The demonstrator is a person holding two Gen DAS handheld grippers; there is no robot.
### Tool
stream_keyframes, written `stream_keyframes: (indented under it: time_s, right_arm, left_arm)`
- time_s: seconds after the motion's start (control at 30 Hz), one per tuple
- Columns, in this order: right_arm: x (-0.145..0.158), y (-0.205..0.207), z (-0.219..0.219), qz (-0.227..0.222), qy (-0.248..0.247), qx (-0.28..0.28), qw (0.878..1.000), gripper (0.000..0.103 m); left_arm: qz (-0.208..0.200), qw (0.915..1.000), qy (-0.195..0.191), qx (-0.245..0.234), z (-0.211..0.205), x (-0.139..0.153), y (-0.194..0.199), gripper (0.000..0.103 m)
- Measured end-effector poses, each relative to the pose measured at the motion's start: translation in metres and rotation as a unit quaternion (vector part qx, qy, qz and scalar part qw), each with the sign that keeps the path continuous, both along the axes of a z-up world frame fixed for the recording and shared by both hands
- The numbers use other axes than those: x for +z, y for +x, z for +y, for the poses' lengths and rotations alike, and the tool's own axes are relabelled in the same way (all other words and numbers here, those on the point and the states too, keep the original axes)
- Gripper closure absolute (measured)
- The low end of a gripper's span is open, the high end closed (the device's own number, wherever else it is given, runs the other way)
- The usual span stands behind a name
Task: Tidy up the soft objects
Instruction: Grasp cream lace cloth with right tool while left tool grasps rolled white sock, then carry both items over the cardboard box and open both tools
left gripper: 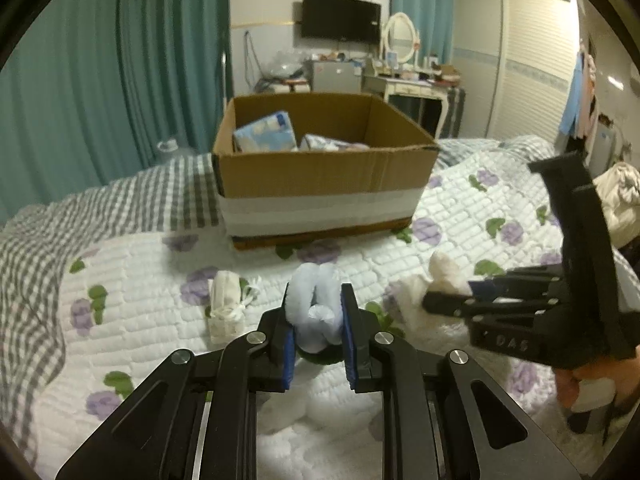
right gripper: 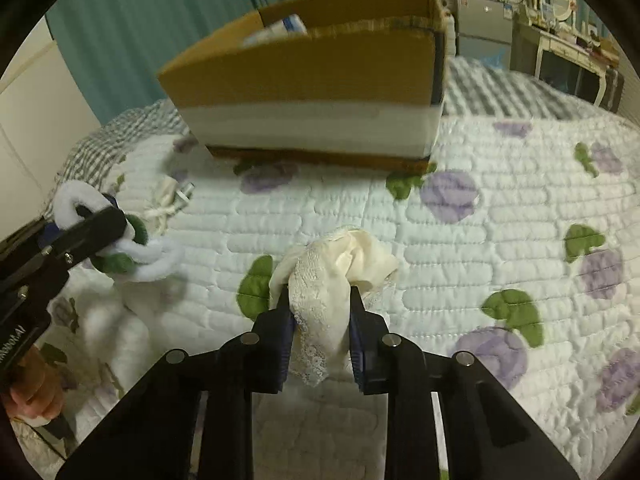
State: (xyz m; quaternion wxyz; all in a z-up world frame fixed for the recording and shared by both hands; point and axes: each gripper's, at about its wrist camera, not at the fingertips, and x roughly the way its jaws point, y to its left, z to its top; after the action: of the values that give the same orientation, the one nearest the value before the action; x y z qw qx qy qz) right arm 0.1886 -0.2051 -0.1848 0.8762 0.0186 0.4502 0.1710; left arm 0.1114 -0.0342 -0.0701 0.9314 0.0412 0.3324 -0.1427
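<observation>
My left gripper (left gripper: pixel 316 312) is shut on a fluffy white and green soft toy (left gripper: pixel 314 308), held just above the quilt; the toy also shows in the right wrist view (right gripper: pixel 120 240). My right gripper (right gripper: pixel 320 304) is shut on a cream lace cloth (right gripper: pixel 340 272), which bulges out past the fingertips; the cloth also shows in the left wrist view (left gripper: pixel 444 272). An open cardboard box (left gripper: pixel 320 172) with a white band stands on the bed beyond both grippers, with blue-white soft packs (left gripper: pixel 266 132) inside.
A small white fabric pouch with a bow (left gripper: pixel 228 308) lies on the flowered quilt (right gripper: pixel 500 208), left of my left gripper. A grey checked blanket (left gripper: pixel 100 216) covers the bed's left side. A beige bundle (left gripper: pixel 620 200) sits at far right. Teal curtains and furniture stand behind.
</observation>
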Motion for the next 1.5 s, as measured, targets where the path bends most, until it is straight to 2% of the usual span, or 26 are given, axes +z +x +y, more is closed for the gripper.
stream_keyframes:
  time_s: [0.23,0.37,0.57,0.7,0.9,1.13,1.17,1.2,1.23,1.27,1.3,1.33,1.5]
  right_arm:
    - [0.053,-0.021,-0.011,-0.053,-0.001,-0.009,0.999,0.08]
    - [0.1,-0.026,-0.012,-0.097,-0.008,-0.008,0.995,0.08]
    - [0.164,-0.007,-0.001,-0.156,-0.015,0.005,0.988,0.08]
    - [0.189,0.027,0.002,-0.177,0.002,0.008,0.984,0.08]
    - [0.184,0.087,0.006,-0.178,0.004,0.002,0.984,0.08]
    - [0.134,0.163,-0.005,-0.146,0.02,-0.004,0.989,0.08]
    - [0.127,0.17,-0.007,-0.143,0.02,-0.004,0.99,0.08]
    - [0.123,0.176,-0.008,-0.141,0.02,-0.005,0.99,0.076]
    - [0.12,0.181,-0.008,-0.138,0.021,-0.007,0.99,0.064]
    - [0.118,0.186,-0.01,-0.138,0.021,-0.011,0.99,0.056]
    - [0.117,0.188,-0.011,-0.141,0.023,-0.015,0.99,0.037]
    - [0.118,0.188,-0.012,-0.144,0.031,-0.017,0.989,0.028]
    - [0.138,0.172,-0.02,-0.169,0.031,-0.04,0.984,0.026]
  left_arm:
    - [-0.033,0.9994,0.001,-0.011,-0.001,0.038,-0.01,0.085]
    - [-0.06,0.9981,0.0,-0.014,-0.003,0.07,-0.008,0.085]
    - [-0.079,0.9966,-0.013,-0.023,-0.004,0.111,0.029,0.085]
    - [-0.08,0.9966,0.005,-0.022,-0.01,0.116,0.069,0.085]
    - [-0.057,0.998,0.01,-0.024,-0.015,0.09,0.134,0.082]
    - [-0.04,0.9985,0.031,-0.02,-0.029,0.049,0.181,0.08]
    - [-0.04,0.9982,0.042,-0.013,-0.031,0.045,0.186,0.077]
    - [-0.04,0.998,0.049,-0.007,-0.032,0.041,0.191,0.067]
    - [-0.04,0.998,0.049,0.001,-0.032,0.039,0.194,0.06]
    - [-0.042,0.9981,0.045,0.008,-0.031,0.038,0.196,0.039]
    - [-0.046,0.9983,0.034,0.014,-0.029,0.039,0.196,0.024]
    - [-0.052,0.9981,0.026,0.019,-0.026,0.041,0.194,0.021]
    - [-0.072,0.9966,0.018,0.035,-0.014,0.061,0.172,0.02]
